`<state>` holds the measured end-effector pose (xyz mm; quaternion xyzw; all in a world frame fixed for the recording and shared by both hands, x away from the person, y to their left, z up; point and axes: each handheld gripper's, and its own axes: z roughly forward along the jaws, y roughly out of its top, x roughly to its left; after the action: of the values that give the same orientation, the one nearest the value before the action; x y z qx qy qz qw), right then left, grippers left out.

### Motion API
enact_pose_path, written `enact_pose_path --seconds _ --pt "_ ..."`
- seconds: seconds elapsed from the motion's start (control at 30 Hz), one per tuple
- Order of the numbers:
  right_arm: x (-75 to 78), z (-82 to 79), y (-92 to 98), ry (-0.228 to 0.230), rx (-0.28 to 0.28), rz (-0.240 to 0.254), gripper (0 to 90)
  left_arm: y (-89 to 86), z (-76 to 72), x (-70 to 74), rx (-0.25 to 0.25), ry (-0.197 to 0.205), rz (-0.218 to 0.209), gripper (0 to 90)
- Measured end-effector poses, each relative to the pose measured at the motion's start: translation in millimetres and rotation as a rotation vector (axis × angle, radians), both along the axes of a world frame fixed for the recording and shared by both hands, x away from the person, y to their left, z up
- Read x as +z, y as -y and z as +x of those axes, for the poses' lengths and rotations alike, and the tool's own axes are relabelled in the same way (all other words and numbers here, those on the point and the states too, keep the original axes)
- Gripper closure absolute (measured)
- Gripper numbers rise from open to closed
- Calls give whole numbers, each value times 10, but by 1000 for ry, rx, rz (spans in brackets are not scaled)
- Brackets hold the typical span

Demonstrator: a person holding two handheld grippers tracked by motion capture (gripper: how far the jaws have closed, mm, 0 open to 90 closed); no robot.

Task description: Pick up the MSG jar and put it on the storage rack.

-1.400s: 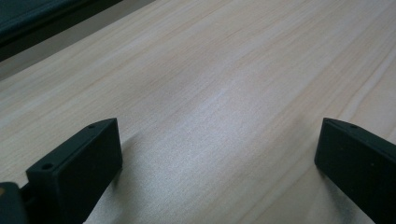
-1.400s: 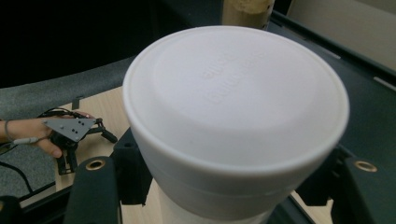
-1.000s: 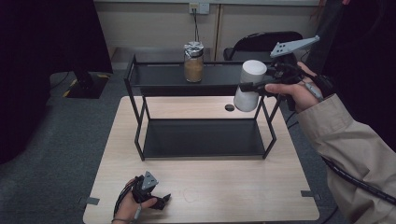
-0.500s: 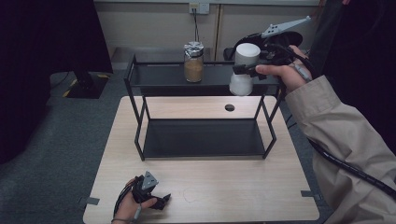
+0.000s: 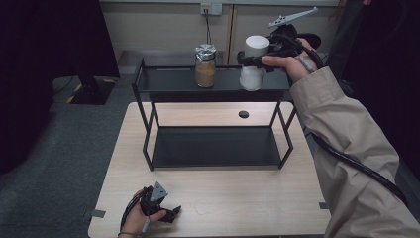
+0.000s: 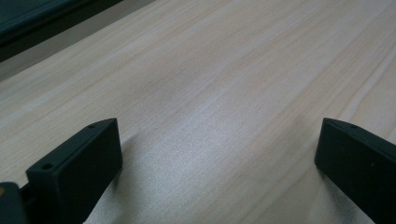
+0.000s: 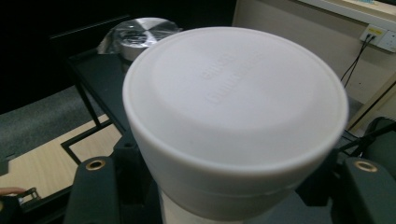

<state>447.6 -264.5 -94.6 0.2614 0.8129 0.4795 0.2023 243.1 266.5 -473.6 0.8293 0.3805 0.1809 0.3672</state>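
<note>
So since a second ago the right tool (image 5: 253, 58) has carried the white bottle (image 5: 253, 67) up and further back: it was hanging out past the right end of the black shelf rack (image 5: 213, 87) at about top-shelf height, and now it's raised over the right end of that top shelf. The left tool (image 5: 171, 212) hasn't budged at all, same spot on the near edge of the tabletop (image 5: 237, 198).

Right now the right tool is pinching the bottle just under its wide white cap, jaws clamped on either side of the neck. In the right gripper view the cap (image 7: 233, 98) is huge and round, with some raised lettering on top that I can't read, and the two black jaws sit low on both sides of it. The bottle looks upright, its bottom hanging right around the level of the top shelf; can't tell if it's touching the shelf or just above it.

Off to the left on that same top shelf there's a glass jar (image 5: 205, 67) with a shiny metal lid and brownish stuff inside, standing upright, well clear of the bottle.

The left tool is just parked on the wood with the person's hand around it, jaws spread wide with only bare tabletop (image 6: 210, 93) between them. The lower shelf has nothing on it.
</note>
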Motion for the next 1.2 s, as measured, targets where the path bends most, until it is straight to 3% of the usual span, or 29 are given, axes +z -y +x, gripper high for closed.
enact_pose_path --seconds 0.43,0.57,1.2 --pt "-90 206 -121 -15 -67 -14 351 0 0 -1 0 0 0 0" --pt "-140 239 -101 -19 -76 6 350 -1 0 0 -1 0 1 0" --pt "-210 221 -54 2 -76 25 323 -2 15 -2 -4 1 -1 0"
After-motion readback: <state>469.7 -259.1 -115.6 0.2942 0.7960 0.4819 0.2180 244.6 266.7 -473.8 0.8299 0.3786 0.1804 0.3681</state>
